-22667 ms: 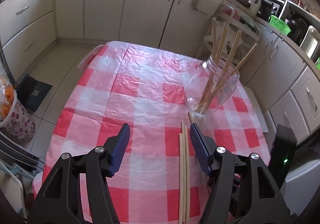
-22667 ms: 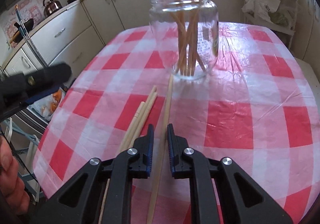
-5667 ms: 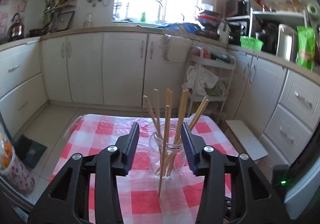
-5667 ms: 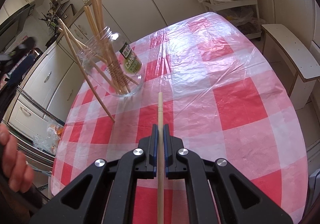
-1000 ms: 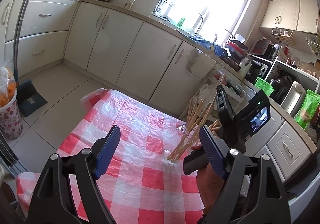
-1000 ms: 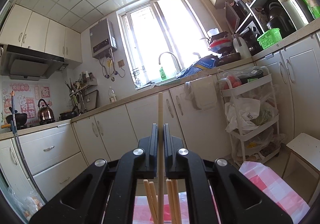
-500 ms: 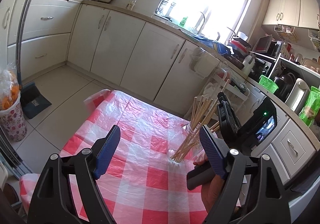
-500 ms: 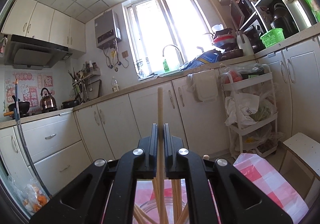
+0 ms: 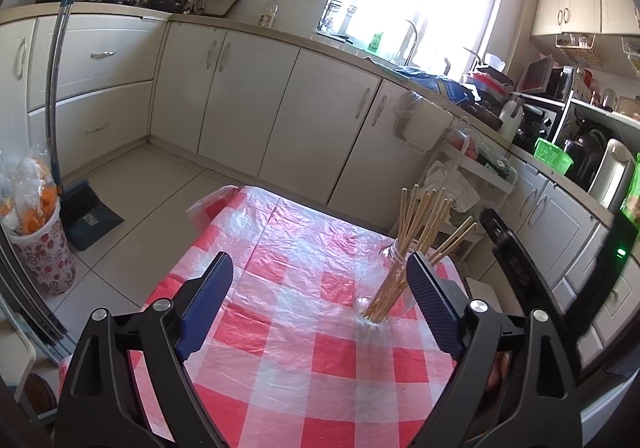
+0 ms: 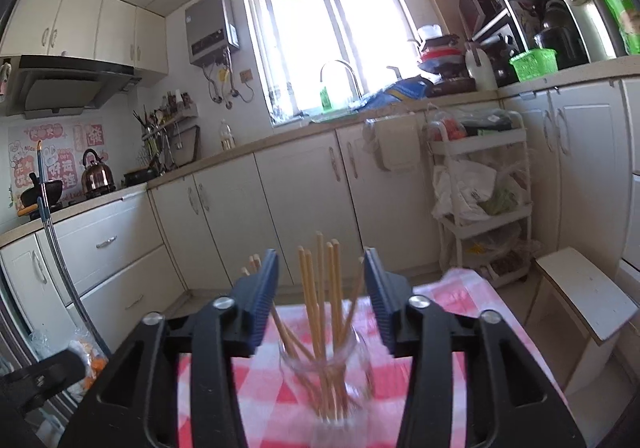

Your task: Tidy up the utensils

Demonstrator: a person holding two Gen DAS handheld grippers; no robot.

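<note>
A clear glass jar point(image 9: 390, 302) point(image 10: 326, 380) stands on the red-and-white checked tablecloth point(image 9: 288, 312) and holds several wooden chopsticks point(image 9: 420, 232) point(image 10: 320, 296). My right gripper point(image 10: 320, 288) hovers just behind and above the jar; its jaws are opening and nothing is pressed between them, while the chopstick tops show through the gap. In the left wrist view the right gripper's black body point(image 9: 516, 260) sits to the right of the jar. My left gripper point(image 9: 320, 308) hangs above the table, jaws opening wider, with nothing between them.
White floor cabinets point(image 9: 280, 108) run behind the table. A white rolling cart point(image 10: 484, 204) with bags stands at the right, with a low white stool point(image 10: 580, 296) beside it. At the left on the floor sit a dustpan point(image 9: 86, 212) and a flowered bin point(image 9: 40, 244).
The right gripper let go of the single chopstick, which now stands in the jar, and its jaws spread apart. The right gripper drew back from the jar. The left jaws widened slightly.
</note>
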